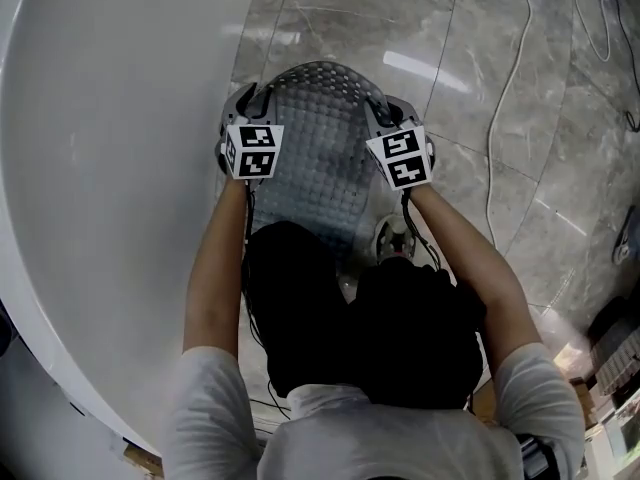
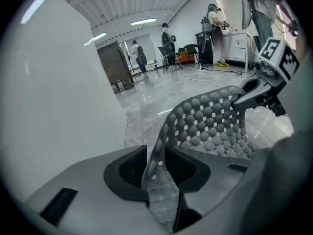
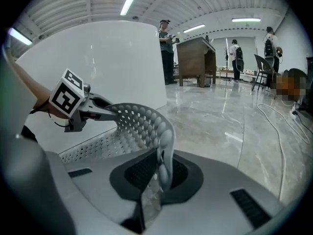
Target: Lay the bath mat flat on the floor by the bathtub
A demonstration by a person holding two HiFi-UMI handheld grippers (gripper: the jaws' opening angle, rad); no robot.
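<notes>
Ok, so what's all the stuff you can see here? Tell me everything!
bathtub: one, white, left in the head view
floor: one, shiny grey tiles, under everything
bath mat: one, grey and bumpy, over the floor beside the bathtub
cable: one, white, on the floor at right
people: three, mostly dark clothes, far across the room
cabinet: one, brown, far off near them
left tongs: one, grey, jaws apart, mat edge between them
right tongs: one, grey, shut on the mat's other edge
arms: two, bare with white sleeves, holding the tongs
</notes>
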